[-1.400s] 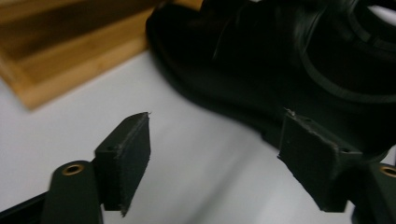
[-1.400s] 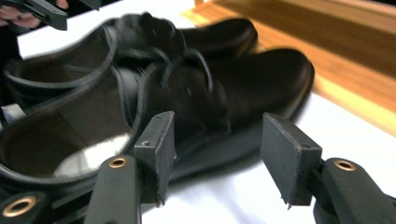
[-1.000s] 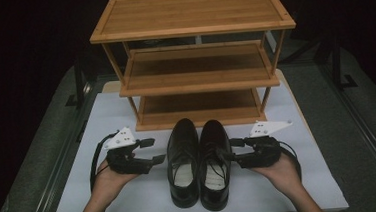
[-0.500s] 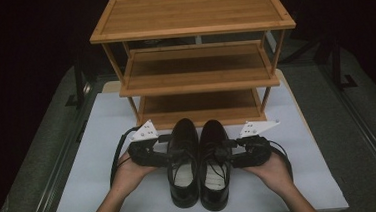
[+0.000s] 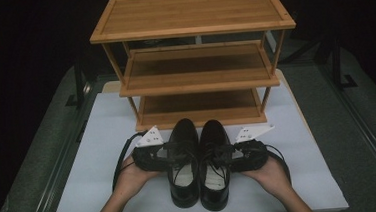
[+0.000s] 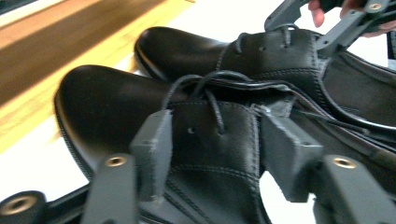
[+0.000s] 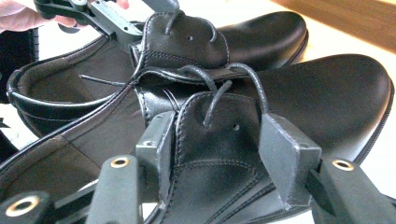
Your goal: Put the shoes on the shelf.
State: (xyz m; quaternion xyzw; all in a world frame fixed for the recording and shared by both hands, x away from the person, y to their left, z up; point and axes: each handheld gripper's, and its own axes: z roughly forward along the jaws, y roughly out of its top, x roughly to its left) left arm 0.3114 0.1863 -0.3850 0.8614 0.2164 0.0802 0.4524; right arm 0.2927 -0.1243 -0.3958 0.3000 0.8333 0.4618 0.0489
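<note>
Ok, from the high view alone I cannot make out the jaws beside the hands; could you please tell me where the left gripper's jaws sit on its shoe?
Observer: The left gripper has a pad on either side of the laced flap of the left shoe, touching its edges; the jaws have just been closing.
Operator: Thank you, and the other one?
Observer: The right gripper grips the same flap on the right shoe, with a pad against each edge.
Operator: Are the laces tied?
Observer: A loose lace end lies inside the left shoe's opening, and I see no bow.
</note>
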